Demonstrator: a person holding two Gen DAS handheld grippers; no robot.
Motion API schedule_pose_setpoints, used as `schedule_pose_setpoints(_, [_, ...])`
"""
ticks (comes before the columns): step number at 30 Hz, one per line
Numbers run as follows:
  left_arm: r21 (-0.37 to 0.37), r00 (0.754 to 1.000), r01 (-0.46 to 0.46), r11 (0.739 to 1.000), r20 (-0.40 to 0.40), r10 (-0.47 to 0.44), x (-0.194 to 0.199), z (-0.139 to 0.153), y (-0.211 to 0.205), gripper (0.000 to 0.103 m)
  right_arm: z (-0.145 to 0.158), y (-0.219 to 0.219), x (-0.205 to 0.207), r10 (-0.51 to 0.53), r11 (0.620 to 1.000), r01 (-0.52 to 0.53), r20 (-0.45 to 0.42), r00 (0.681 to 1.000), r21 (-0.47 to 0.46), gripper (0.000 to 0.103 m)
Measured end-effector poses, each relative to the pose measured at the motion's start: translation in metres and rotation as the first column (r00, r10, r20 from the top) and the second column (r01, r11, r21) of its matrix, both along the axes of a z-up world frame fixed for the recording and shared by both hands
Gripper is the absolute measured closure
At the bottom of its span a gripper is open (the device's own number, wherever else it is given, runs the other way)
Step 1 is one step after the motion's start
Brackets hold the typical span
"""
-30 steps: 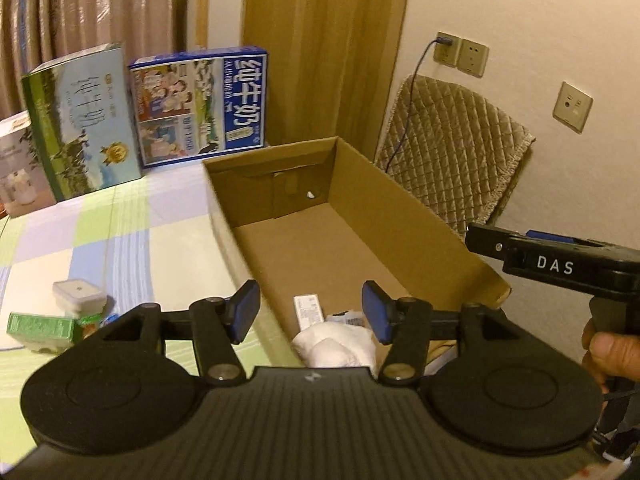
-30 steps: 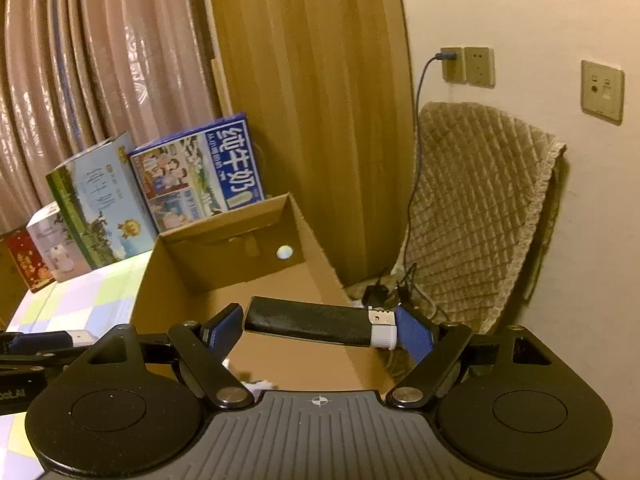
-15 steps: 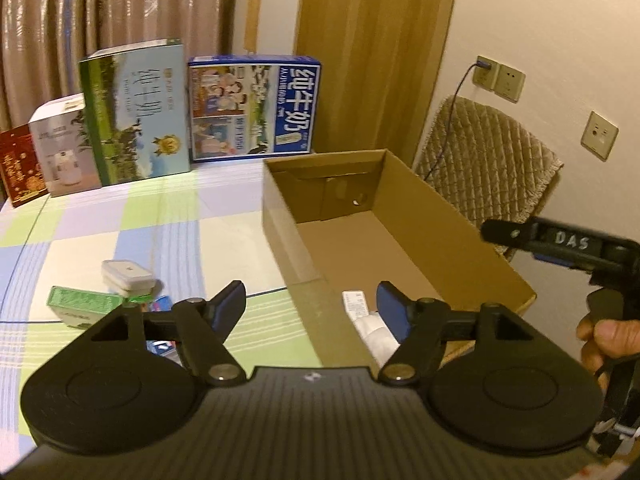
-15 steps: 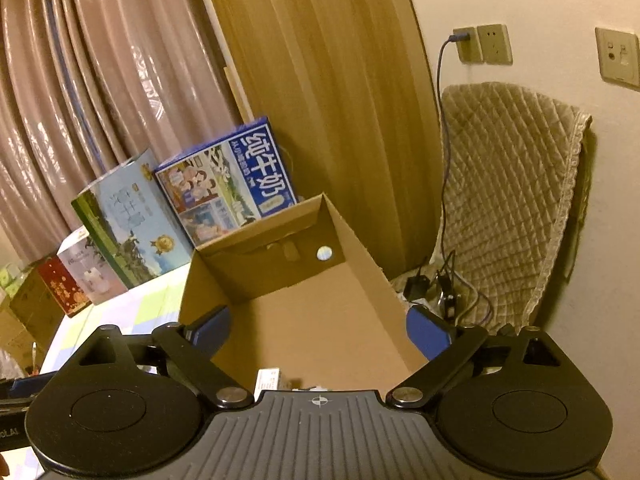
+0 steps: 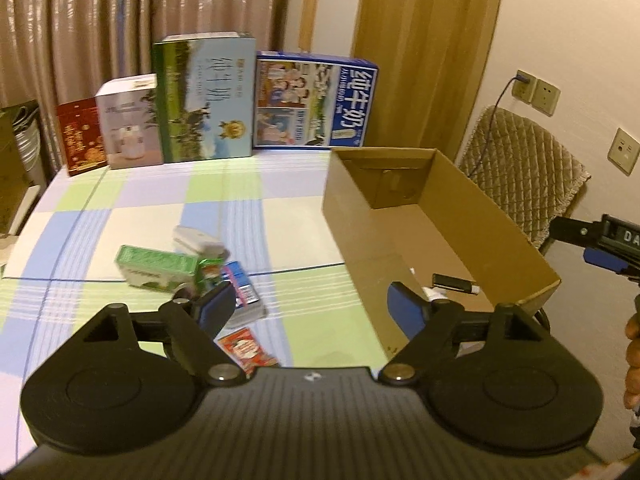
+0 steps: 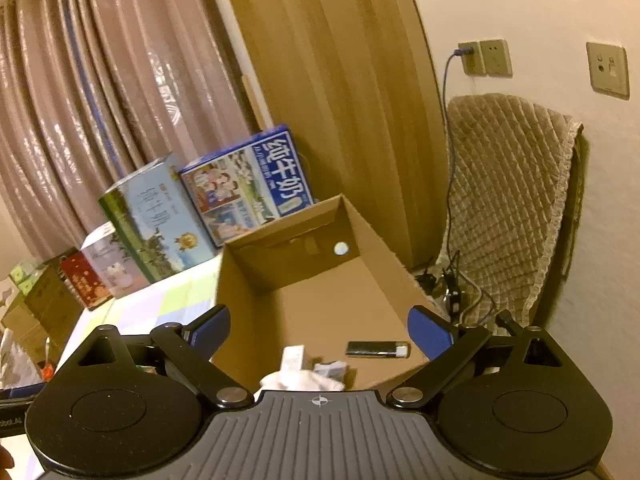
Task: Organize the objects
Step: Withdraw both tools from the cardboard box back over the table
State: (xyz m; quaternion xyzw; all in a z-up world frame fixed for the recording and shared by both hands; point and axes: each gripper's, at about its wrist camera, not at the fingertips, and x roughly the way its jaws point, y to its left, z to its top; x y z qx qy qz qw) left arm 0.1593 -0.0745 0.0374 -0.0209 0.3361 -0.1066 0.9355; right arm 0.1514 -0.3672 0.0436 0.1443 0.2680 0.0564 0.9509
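Black stick point(image 6: 378, 348) lies in cardboard box point(image 6: 384, 264), below released right tool point(image 6: 319, 330); left tool point(image 5: 308, 306) opening, empty.

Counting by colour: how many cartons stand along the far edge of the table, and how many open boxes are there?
Red carton: 1
White carton: 1
Green-and-pale-blue carton: 1
Blue carton: 1
Brown open cardboard box: 1
Total: 5

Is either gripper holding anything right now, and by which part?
Nothing is held. The left gripper is opening with nothing between its fingers; the right gripper is open and empty above the cardboard box.
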Motion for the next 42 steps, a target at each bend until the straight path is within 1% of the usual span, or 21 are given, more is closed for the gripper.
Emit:
schedule_pose_setpoints(4, [0.016, 1.0, -0.027, 1.0, 0.009, 0.026, -0.018, 0.003, 0.018, 0.015, 0.007, 0.013, -0.015, 0.023, 1.0, -0.023, 0.007, 1.0, -0.005, 0.008])
schedule_pose_setpoints(6, [0.037, 0.999, -0.049, 0.998, 0.016, 0.049, -0.027, 0.004, 0.028, 0.012, 0.011, 0.021, -0.023, 0.038, 0.999, -0.037, 0.009, 0.999, -0.01, 0.005])
schedule_pose_setpoints(9, [0.044, 0.997, -0.08, 0.996, 0.016, 0.079, -0.038, 0.006, 0.045, 0.008, 0.014, 0.03, -0.035, 0.051, 0.999, -0.051, 0.015, 0.999, -0.011, 0.002])
schedule_pose_setpoints(13, [0.062, 0.992, -0.126, 0.99, 0.026, 0.125, -0.053, 0.008, 0.066, 0.001, 0.015, 0.046, -0.047, 0.084, 0.996, -0.084, 0.008, 0.996, -0.01, 0.002])
schedule_pose_setpoints(20, [0.092, 0.981, -0.195, 0.976, 0.031, 0.193, -0.073, 0.007, 0.098, 0.001, 0.012, 0.076, -0.062, 0.151, 0.989, -0.151, -0.004, 0.989, -0.003, 0.002])
schedule_pose_setpoints(27, [0.088, 0.972, -0.234, 0.968, 0.018, 0.234, -0.082, 0.002, 0.121, 0.001, 0.003, 0.107, -0.069, 0.229, 0.973, -0.23, -0.027, 0.973, -0.016, 0.002])
schedule_pose_setpoints(33, [0.084, 0.97, -0.242, 0.967, 0.013, 0.241, -0.084, -0.001, 0.131, 0.001, -0.005, 0.121, -0.072, 0.261, 0.965, -0.262, -0.042, 0.965, -0.023, 0.002])
schedule_pose_setpoints(42, [0.08, 0.97, -0.244, 0.966, 0.002, 0.245, -0.086, -0.006, 0.136, 0.001, -0.009, 0.135, -0.072, 0.305, 0.951, -0.307, -0.053, 0.951, -0.044, 0.002])
